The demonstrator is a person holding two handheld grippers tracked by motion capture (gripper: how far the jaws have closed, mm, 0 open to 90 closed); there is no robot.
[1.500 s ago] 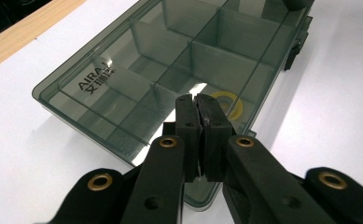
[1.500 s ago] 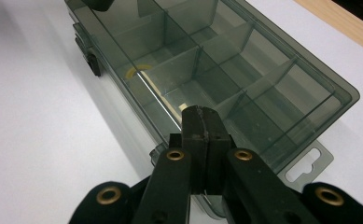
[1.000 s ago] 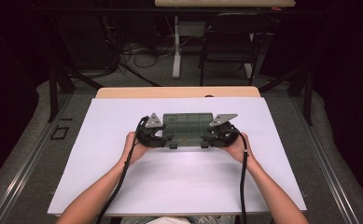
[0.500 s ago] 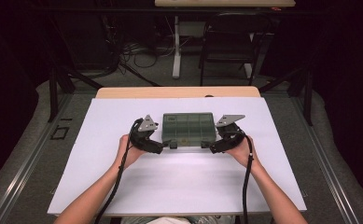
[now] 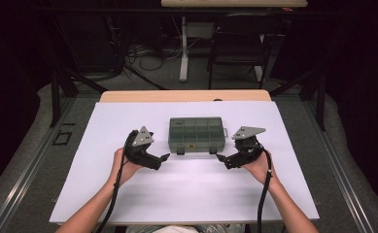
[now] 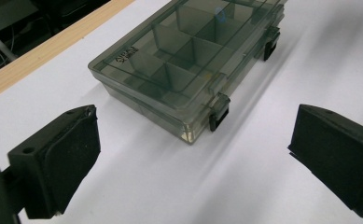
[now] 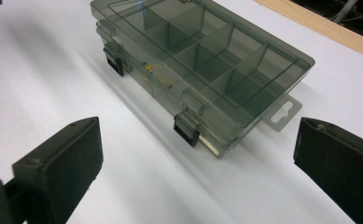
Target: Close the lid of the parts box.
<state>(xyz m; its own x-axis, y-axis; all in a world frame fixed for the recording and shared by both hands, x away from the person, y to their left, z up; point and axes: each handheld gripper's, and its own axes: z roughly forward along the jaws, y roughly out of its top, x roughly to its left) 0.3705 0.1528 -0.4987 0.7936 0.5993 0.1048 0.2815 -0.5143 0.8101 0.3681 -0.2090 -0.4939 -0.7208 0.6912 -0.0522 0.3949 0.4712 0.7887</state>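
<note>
Both grippers (image 5: pixel 164 157) (image 5: pixel 219 157) backed off organizer box (image 5: pixel 197 134), fingers just opened wide, empty; box long axis left-right, latches facing person.

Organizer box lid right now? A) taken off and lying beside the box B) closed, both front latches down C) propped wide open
B: the organizer box has its lid lying flat on the base, with both black latches down over the front edge.

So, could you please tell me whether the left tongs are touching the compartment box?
Apart. In the left gripper view the left tongs stand open, with bare white table between their pads and the compartment box.
</note>
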